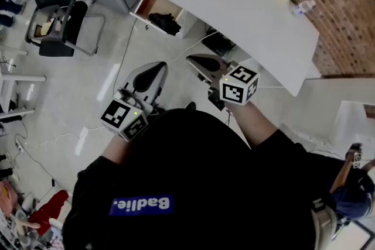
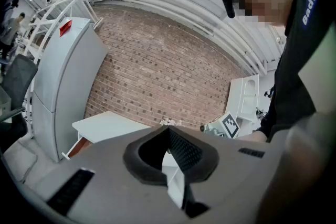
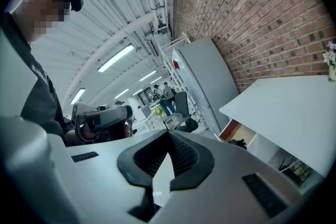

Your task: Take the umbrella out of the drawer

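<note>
Both claws are pinched closed on nothing: left gripper (image 2: 169, 129), right gripper (image 3: 168, 135). Well apart from them the drawer (image 1: 151, 4) stands open (black umbrella (image 1: 164, 23) inside); white desk (image 1: 234, 3) above.

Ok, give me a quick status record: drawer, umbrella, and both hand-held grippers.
drawer: open, pulled out from under the white desk
umbrella: dark bundle lying in the drawer, not yet grasped
left hand-held gripper: jaws shut, nothing between them, short of the drawer
right hand-held gripper: jaws shut, nothing between them, short of the drawer
</note>
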{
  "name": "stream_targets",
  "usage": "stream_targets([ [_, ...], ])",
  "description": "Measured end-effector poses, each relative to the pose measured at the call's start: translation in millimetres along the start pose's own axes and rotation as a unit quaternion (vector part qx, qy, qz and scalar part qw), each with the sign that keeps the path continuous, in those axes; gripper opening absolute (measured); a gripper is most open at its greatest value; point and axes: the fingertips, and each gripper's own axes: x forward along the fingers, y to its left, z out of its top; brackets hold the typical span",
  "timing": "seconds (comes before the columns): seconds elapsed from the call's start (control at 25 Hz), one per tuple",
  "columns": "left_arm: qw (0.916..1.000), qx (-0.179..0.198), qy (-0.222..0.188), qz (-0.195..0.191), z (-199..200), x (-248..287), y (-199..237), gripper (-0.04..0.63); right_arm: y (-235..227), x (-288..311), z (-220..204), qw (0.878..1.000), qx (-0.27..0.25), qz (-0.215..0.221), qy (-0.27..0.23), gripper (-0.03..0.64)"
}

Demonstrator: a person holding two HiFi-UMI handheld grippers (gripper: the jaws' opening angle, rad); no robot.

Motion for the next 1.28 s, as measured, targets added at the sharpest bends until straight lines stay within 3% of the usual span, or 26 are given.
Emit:
stream_targets([
  [0.8, 0.9993, 0.003, -0.017, 0.033, -7.7, 1.5, 6.1, -0.003, -11.0, -4.3, -14.8, 0.999, 0.002, 0.029, 0.015, 0.029],
  [1.28, 0.9998, -0.008, -0.016, -0.002, 20.2, 16.5, 91.4, -0.003, -61.5, 64.9, 16.3, 0.999, -0.005, -0.042, 0.018, 0.031],
])
